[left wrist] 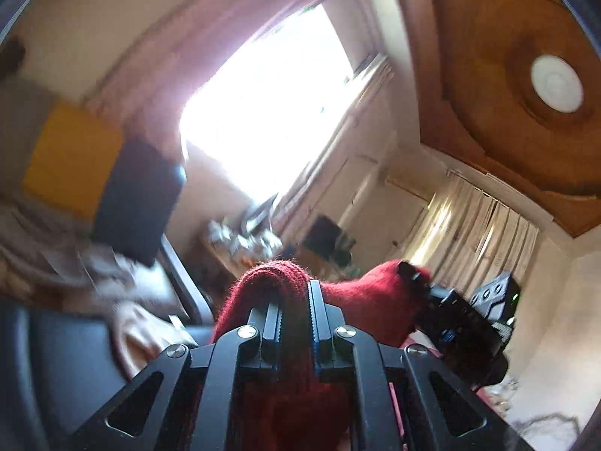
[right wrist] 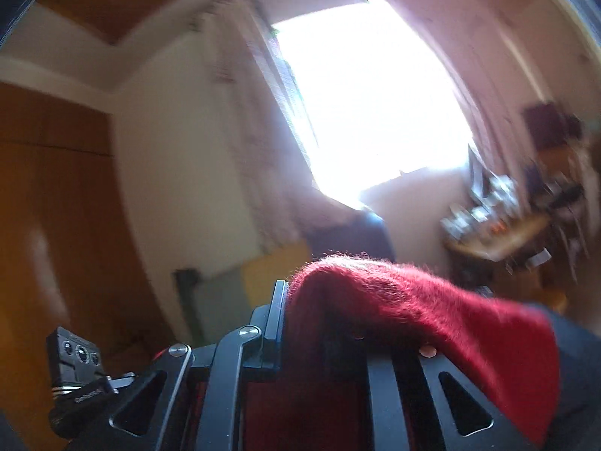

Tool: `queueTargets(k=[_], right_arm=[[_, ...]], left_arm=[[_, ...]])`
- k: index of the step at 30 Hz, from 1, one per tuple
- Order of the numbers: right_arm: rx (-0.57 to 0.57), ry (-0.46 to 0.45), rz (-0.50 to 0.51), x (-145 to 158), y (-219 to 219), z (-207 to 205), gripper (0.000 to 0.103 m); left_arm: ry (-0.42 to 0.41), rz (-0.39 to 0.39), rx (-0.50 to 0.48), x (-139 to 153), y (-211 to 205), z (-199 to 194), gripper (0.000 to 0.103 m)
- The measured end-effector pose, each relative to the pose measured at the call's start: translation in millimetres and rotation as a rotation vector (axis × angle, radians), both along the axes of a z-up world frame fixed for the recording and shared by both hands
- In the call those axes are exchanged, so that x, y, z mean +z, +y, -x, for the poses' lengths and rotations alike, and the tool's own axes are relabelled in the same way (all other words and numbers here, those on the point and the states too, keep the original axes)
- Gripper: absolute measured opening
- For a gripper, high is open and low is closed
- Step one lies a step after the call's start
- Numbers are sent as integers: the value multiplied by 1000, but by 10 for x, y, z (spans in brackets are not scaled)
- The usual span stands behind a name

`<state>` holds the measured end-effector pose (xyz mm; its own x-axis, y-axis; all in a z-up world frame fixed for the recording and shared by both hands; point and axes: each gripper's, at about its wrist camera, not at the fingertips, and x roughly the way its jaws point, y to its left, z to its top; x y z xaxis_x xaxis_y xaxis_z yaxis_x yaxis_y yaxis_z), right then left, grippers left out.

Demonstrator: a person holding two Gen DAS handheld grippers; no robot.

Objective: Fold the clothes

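One bright window (left wrist: pixel 270 105), perhaps curtained.

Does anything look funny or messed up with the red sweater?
Nothing looks torn or spilled. The red sweater is held in the air, pinched by the left gripper and draped over the right gripper, bunched rather than flat. Both views are tilted and blurry, so small flaws could hide.

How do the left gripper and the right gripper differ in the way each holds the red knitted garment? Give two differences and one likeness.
On the left gripper, both fingers show, with the red knitted garment pinched between them. On the right gripper, one finger shows; the garment covers the other. Left: a narrow ridge rises. Right: a broad sheet drapes sideways. Both are shut on the same garment, raised toward the window.
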<state>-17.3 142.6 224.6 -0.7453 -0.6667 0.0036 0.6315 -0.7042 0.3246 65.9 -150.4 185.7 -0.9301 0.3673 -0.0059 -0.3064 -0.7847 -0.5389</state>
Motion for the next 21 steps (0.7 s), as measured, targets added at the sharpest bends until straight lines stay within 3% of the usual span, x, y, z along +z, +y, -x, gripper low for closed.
queueTargets(k=[5,7,11,13,17,19,21], right_arm=[[129,123,5,446,-556,-692,15],[161,156,-14,531,-833,-885,15],[192,118,-56,485,-1395,-845,15],[200,67,-79,349,-1705,-611,15],[121,-76,-272,-106,-2491,-35,15],[72,-166,-361,-432,-2788,261,15],[6,-209,-443,-782,-2926,440,15]], left_arm=[[91,31,120,482,-565,-941,10],[76,65,180,606,-755,-1130,10],[19,107,298,652,-1155,-1229,10],[-65,151,362,584,-1410,-1001,11],[-325,86,394,20,-2011,-362,12],[-416,72,462,-363,-2314,-293,8],[-490,56,466,-663,-2560,-290,12]])
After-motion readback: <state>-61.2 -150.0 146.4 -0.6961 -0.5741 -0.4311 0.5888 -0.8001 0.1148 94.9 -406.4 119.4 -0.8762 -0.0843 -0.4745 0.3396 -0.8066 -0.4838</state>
